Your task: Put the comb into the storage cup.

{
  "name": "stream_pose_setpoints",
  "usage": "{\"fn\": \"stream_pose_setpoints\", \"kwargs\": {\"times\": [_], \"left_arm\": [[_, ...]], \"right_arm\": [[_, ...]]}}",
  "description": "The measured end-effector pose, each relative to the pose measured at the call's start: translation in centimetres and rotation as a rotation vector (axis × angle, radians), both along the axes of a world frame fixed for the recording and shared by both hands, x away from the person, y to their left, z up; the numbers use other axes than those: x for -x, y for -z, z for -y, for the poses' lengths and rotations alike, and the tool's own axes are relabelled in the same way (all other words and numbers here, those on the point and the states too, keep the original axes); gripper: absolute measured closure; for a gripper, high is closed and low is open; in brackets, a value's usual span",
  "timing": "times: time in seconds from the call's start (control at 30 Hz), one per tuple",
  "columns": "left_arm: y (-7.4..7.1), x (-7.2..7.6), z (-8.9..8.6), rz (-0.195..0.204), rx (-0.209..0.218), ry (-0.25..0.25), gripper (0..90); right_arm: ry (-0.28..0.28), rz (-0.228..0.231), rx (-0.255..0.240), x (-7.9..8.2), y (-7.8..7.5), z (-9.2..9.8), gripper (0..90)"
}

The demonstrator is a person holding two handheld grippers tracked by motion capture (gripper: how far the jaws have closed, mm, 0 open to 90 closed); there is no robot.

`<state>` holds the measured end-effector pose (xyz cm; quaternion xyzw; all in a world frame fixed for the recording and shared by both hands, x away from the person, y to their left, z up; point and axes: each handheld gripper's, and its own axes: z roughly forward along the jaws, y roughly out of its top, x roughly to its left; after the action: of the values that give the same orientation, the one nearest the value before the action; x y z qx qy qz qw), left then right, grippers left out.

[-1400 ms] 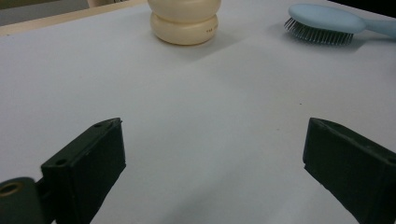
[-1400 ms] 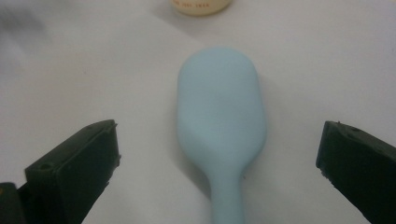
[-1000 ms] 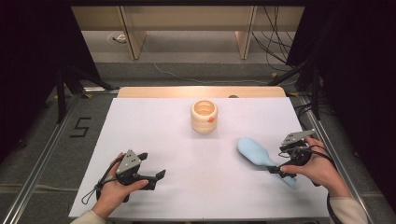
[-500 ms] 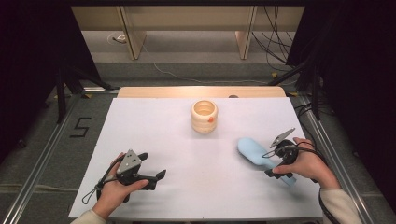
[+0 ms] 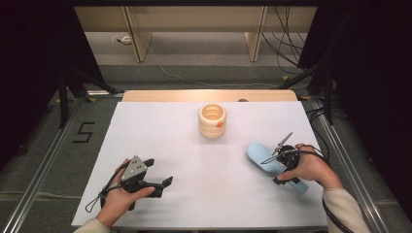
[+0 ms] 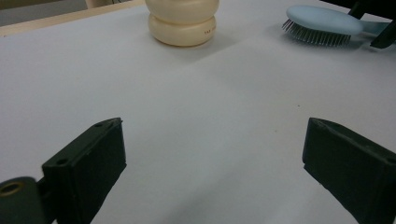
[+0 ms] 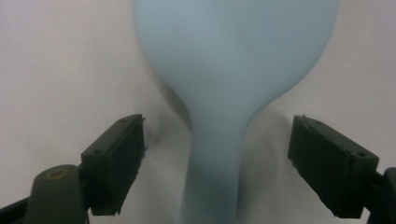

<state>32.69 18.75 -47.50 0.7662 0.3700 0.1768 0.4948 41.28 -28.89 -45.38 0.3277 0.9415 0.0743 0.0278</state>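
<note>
Left gripper (image 5: pixel 154 177): black body, grey three-cornered plate on top with small dark screw dots; two blocky black jaws.
Left cable: thin, black, looping off toward 7 o'clock of the hand.
Left jaw pads (image 6: pixel 95 163): matte black blocks, small round holes on top; a brass-coloured ring at 8 o'clock.
Right gripper (image 7: pixel 215 163): black body, thin grey plate seen edge-on; black cable trails along the forearm.
Sleeves: light, cream-coloured cuffs on both wrists.

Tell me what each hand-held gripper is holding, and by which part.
Nothing is held yet. The right hand-held gripper straddles the brush at its handle, its jaws closing but not touching. The left hand-held gripper is open.
</note>
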Motion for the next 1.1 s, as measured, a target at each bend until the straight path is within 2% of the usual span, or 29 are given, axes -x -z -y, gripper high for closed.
{"fn": "stream_pose_setpoints", "kwargs": {"times": [0.07,0.3,0.47,0.5,0.7,1.1], "left_arm": [[0.0,0.0,0.0,0.000,-0.001,0.000,5.6],[0.0,0.0,0.0,0.001,0.002,0.001,5.8],[0.0,0.0,0.1,0.000,0.003,0.000,5.8],[0.0,0.0,0.0,0.001,0.002,0.001,5.8],[0.0,0.0,0.1,0.001,0.005,0.002,5.9],[0.0,0.0,0.0,0.001,0.006,0.003,6.2]], "right_arm": [[0.016,0.001,-0.002,-0.1,0.1,0.1,21.4],[0.007,-0.023,0.034,-0.5,0.3,-0.2,24.7],[0.013,-0.025,0.041,-0.7,0.3,-0.3,27.5],[0.031,-0.028,0.047,-0.7,0.2,-0.5,28.0],[0.028,-0.036,0.066,-0.8,0.2,-0.8,31.4],[0.005,-0.051,0.081,-0.7,-0.1,-1.4,44.5]]}}
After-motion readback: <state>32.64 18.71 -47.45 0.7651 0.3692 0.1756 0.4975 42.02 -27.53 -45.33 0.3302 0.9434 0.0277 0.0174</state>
